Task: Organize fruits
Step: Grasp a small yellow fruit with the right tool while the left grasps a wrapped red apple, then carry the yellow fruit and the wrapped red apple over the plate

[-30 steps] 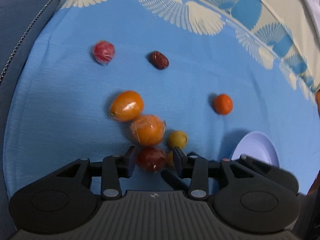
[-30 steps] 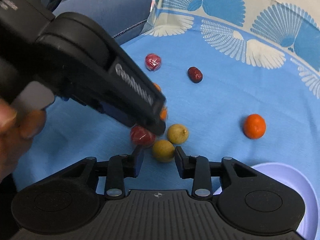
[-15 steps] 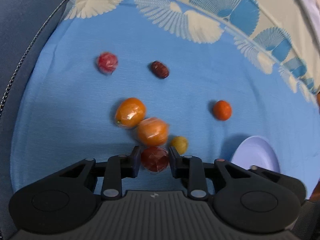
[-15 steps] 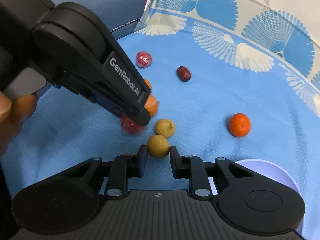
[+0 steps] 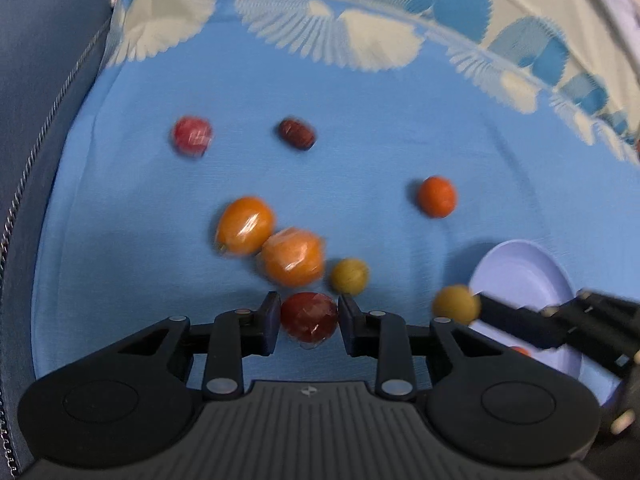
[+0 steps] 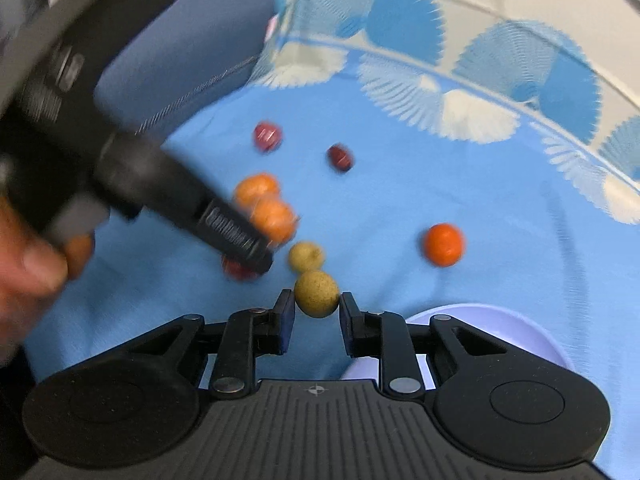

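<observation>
— Now, left tongs (image 5: 306,322)?
— Just closed in; clamped on wrapped dark red fruit (image 5: 309,316), low over blue tabletop (image 5: 120,240), close beside two wrapped orange fruits (image 5: 292,257).
— And right tongs (image 6: 316,312)?
— Narrowed too; gripping yellow-green fruit (image 6: 316,293), lifted near lilac plate (image 6: 500,332). Second yellow-green fruit (image 6: 306,256) just behind, on cloth.

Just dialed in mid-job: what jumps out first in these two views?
Both tongs are loaded: the left tongs are shut on a dark red fruit, and the right tongs are shut on a yellow fruit, next to the lilac plate. Beyond them, orange, red and yellow fruits lie scattered on the blue cloth.
</observation>
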Motion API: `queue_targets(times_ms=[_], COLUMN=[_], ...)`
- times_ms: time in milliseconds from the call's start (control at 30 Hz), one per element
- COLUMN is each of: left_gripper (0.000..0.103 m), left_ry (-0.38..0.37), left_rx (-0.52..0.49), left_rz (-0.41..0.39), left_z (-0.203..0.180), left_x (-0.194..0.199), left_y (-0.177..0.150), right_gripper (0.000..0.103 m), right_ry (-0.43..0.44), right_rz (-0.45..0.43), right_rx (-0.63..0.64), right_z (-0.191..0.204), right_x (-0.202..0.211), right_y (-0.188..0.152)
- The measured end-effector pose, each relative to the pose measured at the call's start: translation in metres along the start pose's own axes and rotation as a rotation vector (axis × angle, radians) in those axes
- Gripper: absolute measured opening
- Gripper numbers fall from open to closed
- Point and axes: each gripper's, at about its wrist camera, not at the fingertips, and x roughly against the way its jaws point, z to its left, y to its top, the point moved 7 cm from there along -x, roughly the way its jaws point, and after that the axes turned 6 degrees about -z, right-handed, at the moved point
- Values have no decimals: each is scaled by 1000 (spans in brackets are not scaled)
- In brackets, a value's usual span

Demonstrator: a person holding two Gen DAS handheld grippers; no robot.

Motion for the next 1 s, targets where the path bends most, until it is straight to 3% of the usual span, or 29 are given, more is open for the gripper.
queue_targets(times_ms=[100, 233, 367, 467, 733, 1000], left_gripper=[34, 34, 34, 34, 34, 34], left_ry=[5, -12, 44, 41, 54, 55], left_rx=[-44, -32, -57, -50, -154, -149], left_rz=[-77, -152, -266, -315, -337, -326], left_z=[-13, -26, -35, -44, -74, -72], left_x=[18, 40, 67, 80, 76, 62], left_y=[3, 3, 2, -2, -15, -13], right_gripper=[26, 26, 26, 26, 26, 26], right_ry=[-11, -40, -84, -101, -144, -166], right_rz=[-46, -119, -122, -96, -101, -98], right_rx=[-81, -95, -152, -255, -301, -277], right_z=[-18, -39, -62, -78, -100, -110], right_x=[30, 71, 82, 75, 78, 81], right_y=[14, 22, 4, -17, -30, -36])
